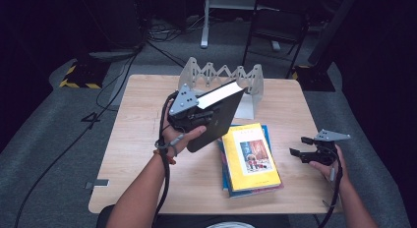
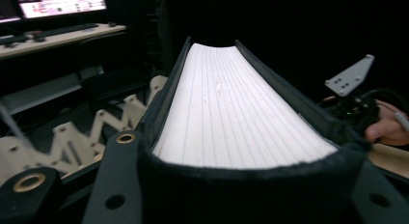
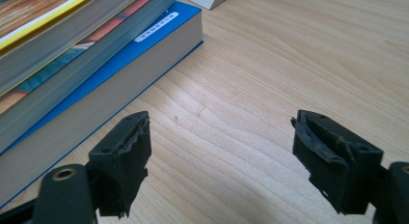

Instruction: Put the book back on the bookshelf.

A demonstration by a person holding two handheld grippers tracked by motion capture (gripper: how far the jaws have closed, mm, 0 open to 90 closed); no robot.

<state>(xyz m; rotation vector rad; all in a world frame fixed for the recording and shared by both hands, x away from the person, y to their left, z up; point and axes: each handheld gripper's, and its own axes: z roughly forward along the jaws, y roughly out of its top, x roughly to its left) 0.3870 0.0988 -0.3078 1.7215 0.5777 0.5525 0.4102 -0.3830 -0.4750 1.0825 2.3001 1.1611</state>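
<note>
Black book (image 1: 216,121) clamped between left gripper (image 1: 193,114) fingers, lifted above book stack (image 1: 250,159), right gripper (image 1: 306,150) fingers spread, empty, beside stack

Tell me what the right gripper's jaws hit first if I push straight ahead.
Probably bare table: the right gripper stands open, aimed at wood. The blue book under the stack lies just left of that line; depth is uncertain.
</note>
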